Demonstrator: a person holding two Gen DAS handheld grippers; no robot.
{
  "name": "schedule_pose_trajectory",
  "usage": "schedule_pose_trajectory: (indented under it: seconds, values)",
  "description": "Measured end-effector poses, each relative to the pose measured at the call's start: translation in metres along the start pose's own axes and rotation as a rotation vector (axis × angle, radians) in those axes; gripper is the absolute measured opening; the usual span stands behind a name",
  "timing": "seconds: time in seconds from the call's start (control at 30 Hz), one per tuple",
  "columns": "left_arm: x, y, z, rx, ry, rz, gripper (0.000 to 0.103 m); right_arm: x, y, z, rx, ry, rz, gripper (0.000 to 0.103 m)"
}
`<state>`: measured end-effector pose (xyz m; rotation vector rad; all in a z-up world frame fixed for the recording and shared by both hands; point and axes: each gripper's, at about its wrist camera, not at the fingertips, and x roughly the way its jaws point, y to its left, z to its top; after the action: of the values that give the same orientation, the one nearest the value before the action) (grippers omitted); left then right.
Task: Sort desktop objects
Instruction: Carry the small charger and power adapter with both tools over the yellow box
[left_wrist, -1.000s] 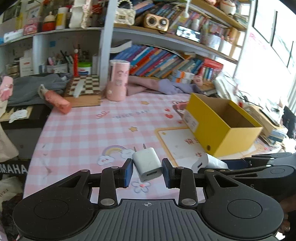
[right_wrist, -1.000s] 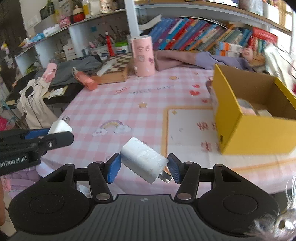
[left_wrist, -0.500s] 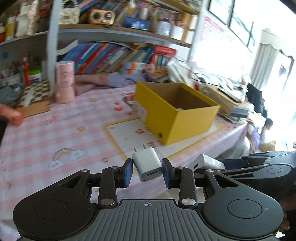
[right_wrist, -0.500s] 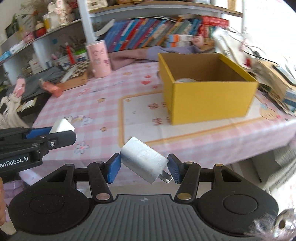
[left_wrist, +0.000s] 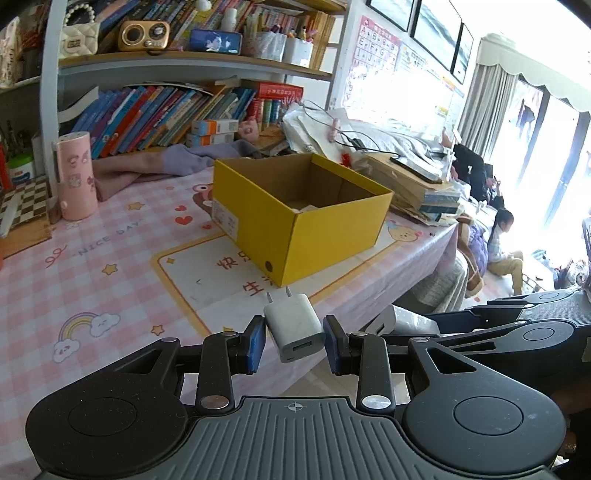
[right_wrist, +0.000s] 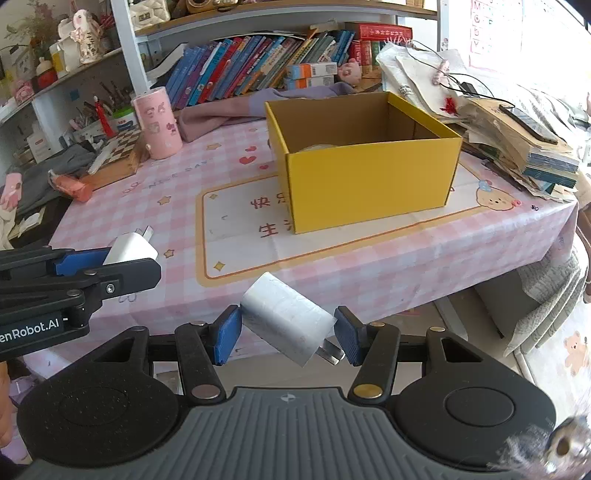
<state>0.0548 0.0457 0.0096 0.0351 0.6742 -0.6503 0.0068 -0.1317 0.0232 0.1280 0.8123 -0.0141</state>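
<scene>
Two chargers (left_wrist: 295, 326) (right_wrist: 286, 319) gripped, apparently firmly.

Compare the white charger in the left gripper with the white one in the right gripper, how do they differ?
The left charger is smaller and smooth, while the right charger is bigger and looks scuffed. The left charger's prongs point away toward the yellow box; the right charger's prongs point down toward the camera, tilted. Both are white plug adapters, each clamped between blue pads.
</scene>
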Motion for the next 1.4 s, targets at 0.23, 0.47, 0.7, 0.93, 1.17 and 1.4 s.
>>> schedule_pose_trajectory:
  seconds: [0.23,0.47,0.7,0.93,1.17,1.4]
  values:
    - [0.012,-0.011,0.007,0.037,0.010,-0.020,0.032,0.002,-0.014,0.004,0.025,-0.003,-0.012,0.052]
    - [0.028,-0.020,0.016,0.053,0.021,-0.040,0.032,0.009,-0.033,0.012,0.056,0.002,-0.013,0.052]
    - [0.048,-0.031,0.026,0.076,0.032,-0.054,0.032,0.021,-0.056,0.023,0.087,0.011,-0.017,0.052]
    - [0.068,-0.045,0.036,0.096,0.037,-0.046,0.032,0.033,-0.080,0.033,0.110,0.022,-0.015,0.052]
    - [0.090,-0.060,0.060,0.093,-0.005,-0.054,0.032,0.040,-0.112,0.059,0.097,-0.029,-0.024,0.052]
    - [0.120,-0.076,0.100,0.078,-0.073,-0.012,0.032,0.047,-0.151,0.108,0.047,-0.107,-0.015,0.052]
